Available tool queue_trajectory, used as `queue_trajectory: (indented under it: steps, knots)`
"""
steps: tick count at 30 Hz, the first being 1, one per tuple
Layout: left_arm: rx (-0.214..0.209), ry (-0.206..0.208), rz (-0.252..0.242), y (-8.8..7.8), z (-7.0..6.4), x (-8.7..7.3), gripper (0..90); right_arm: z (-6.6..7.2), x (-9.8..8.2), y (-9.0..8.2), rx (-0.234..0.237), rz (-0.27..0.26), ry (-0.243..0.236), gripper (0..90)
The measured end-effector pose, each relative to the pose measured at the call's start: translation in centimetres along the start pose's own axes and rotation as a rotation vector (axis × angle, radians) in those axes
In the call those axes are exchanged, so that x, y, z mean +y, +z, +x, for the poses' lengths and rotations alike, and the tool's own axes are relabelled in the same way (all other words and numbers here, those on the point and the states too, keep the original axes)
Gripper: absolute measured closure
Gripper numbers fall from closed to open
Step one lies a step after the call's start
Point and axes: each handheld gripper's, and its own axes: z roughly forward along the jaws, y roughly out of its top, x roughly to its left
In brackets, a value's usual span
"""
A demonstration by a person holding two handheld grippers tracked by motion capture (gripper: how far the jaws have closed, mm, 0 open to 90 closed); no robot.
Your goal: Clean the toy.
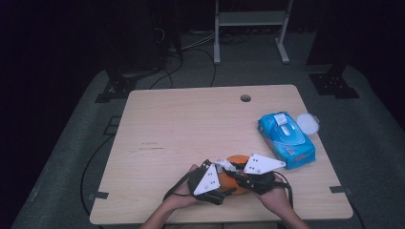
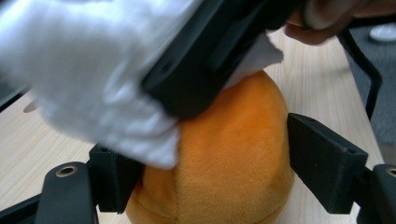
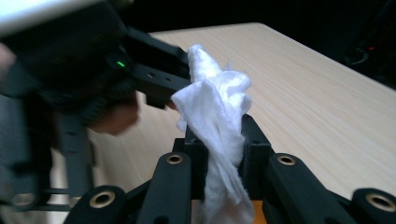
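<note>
Item: orange plush toy (image 1: 235, 177), rounded and soft, resting on the wooden surface (image 1: 191, 124) close to its near edge, between the person's two hands. In the left gripper view the plush toy (image 2: 233, 154) sat between the left gripper (image 2: 233, 158) jaws, both pads against its sides; that gripper was clamped on it.

Item: white wipe (image 3: 217, 121), crumpled, pinched upright between the right gripper (image 3: 223, 154) jaws, which were closed on it. In the left gripper view the wipe (image 2: 88, 70) lay draped over the top of the plush toy, touching it, with the right gripper's black jaw above it.

Item: blue wipes pack (image 1: 285, 138), lying flat on the surface to the right of the plush toy and farther from the person, well apart from it. Its printed label was too small and blurred to read. A round white lid (image 1: 307, 123) lay just beside the pack's far right corner.

Hand pose: in the high view the left gripper (image 1: 217, 183) was held low at the plush toy's left side, its grey three-cornered plate facing up, the hand wrapped around it from behind. The right gripper (image 1: 234, 167) lay across the top of the plush toy from the right, its plate also facing up, pointing left toward the other gripper. Both forearms entered from the near edge of the surface.
</note>
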Motion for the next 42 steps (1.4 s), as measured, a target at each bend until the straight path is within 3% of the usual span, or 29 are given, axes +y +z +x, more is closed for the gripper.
queue_trajectory:
  steps: [6,9,10,12,15,17,23,25,27,29,32,34,35,42]
  knots:
    - [-0.011,-0.038,-0.023,-0.2,0.5,-0.5,21.6,-3.2,-1.3,-1.8,-0.105,0.001,0.077,76.2]
    - [-0.019,-0.184,-0.042,0.3,0.7,0.4,12.8,-3.2,-1.5,-2.2,-0.114,-0.003,0.089,76.2]
    - [-0.01,-0.199,-0.031,0.5,0.8,0.6,10.4,-2.8,-1.4,-2.1,-0.105,-0.009,0.085,76.3]
    - [0.019,-0.17,-0.01,0.7,0.7,0.6,13.1,-1.8,-1.0,-1.6,-0.049,-0.029,0.074,76.2]
    - [0.025,-0.179,-0.011,0.1,1.2,-0.1,18.7,-0.3,-0.5,-1.0,-0.011,-0.021,0.023,76.0]
    - [0.02,-0.204,-0.007,-0.3,1.6,-0.5,21.1,-0.3,-0.4,-0.9,-0.029,-0.014,0.0,76.0]
    - [0.013,-0.294,-0.001,-0.8,2.8,-1.6,22.6,-3.0,-1.8,-2.0,-0.128,0.005,0.042,76.0]
    - [0.011,-0.297,-0.001,-0.7,2.8,-1.7,22.6,-3.6,-2.3,-2.3,-0.136,0.0,0.074,76.1]
    - [0.019,-0.29,0.006,-0.6,2.7,-1.6,21.9,-3.2,-2.2,-2.3,-0.132,-0.006,0.076,76.1]
    - [0.021,-0.309,0.004,-0.5,2.7,-1.6,21.7,-2.4,-1.7,-1.9,-0.079,-0.032,0.082,76.1]
    - [0.014,-0.324,-0.002,-0.5,2.9,-1.7,21.5,-0.5,-0.9,-1.0,0.013,-0.035,0.042,76.0]
    - [0.012,-0.332,-0.001,-0.6,3.1,-1.9,21.4,0.3,-0.6,-0.5,0.002,-0.007,-0.014,76.0]
    - [0.009,-0.334,0.002,-0.8,3.3,-2.1,21.5,0.2,-0.7,-0.4,-0.003,-0.001,-0.021,76.0]
    - [-0.003,-0.368,-0.002,-1.1,3.9,-2.7,22.4,-3.8,-2.9,-2.4,-0.096,-0.01,0.09,76.1]
